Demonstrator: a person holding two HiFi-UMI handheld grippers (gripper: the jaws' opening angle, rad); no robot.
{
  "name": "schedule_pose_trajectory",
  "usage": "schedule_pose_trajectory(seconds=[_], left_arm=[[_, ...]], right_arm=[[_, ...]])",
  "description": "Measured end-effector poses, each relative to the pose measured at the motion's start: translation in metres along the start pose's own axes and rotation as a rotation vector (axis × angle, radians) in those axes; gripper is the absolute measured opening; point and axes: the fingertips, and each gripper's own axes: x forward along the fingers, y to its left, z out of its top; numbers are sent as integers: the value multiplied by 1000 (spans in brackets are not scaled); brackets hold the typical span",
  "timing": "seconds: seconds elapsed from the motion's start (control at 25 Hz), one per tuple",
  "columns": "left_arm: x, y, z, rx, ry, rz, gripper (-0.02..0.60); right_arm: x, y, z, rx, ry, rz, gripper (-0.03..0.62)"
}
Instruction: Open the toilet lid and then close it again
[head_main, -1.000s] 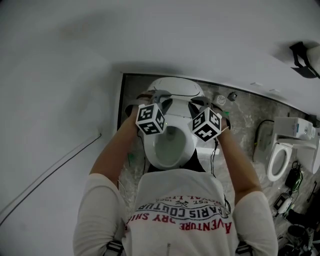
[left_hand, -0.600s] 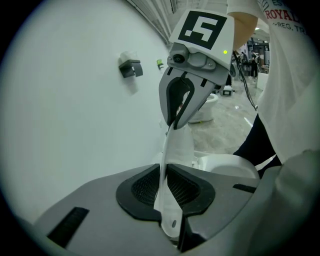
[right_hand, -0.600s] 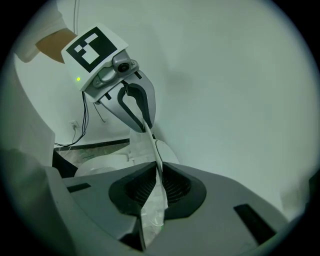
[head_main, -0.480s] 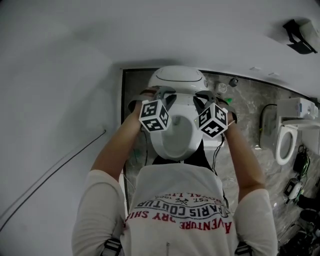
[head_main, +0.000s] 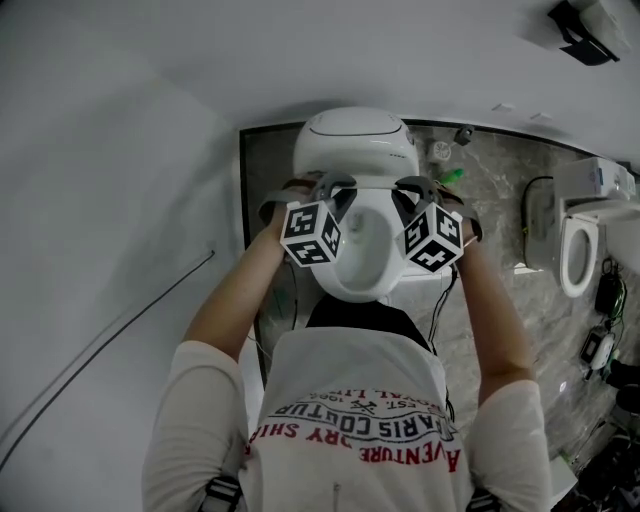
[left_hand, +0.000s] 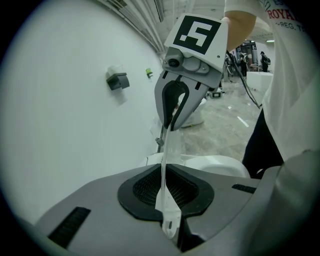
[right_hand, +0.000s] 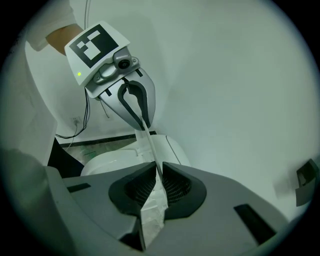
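A white toilet stands against the wall, its bowl uncovered. Its lid is raised at the back. My left gripper grips the lid's left side and my right gripper its right side. In the left gripper view the lid shows edge-on as a thin white strip. It runs from my own jaws to the facing right gripper. The left jaws are closing with the lid's edge between the pads. The right gripper view mirrors this: the lid leads from my jaws to the left gripper.
A white wall rises to the left, close to the toilet. A second toilet stands on the marbled floor at the right. Cables hang beside the bowl. A small black box is fixed to the wall.
Both grippers have moved together toward the toilet's back with the lid between them. More of the lid's face shows now, and the whole toilet sits higher in the head view.
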Motion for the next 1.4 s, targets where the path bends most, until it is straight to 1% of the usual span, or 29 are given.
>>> schedule_pose_trajectory(seconds=[0.16, 0.4, 0.64, 0.8, 1.0, 1.2, 1.4], left_arm=[[-6, -29, 1, 10, 2, 6, 34], [-14, -67, 0, -9, 5, 37, 38], [-21, -111, -10, -74, -1, 86, 55], [-19, -147, -20, -44, 21, 114, 58], [-20, -187, -21, -28, 56, 146, 64], [-10, -225, -37, -57, 39, 138, 81], [-3, -255, -45, -55, 50, 139, 89]], right_arm=[[-8, 27, -9, -30, 6, -2, 37], [-17, 66, -20, -88, -5, -17, 37], [-20, 112, -32, -118, -15, -53, 37], [-15, 148, -45, -155, -11, -61, 37], [-20, 185, -63, -184, -10, -40, 38], [-6, 222, -81, -196, 2, -28, 38], [1, 250, -96, -208, 17, 1, 38]])
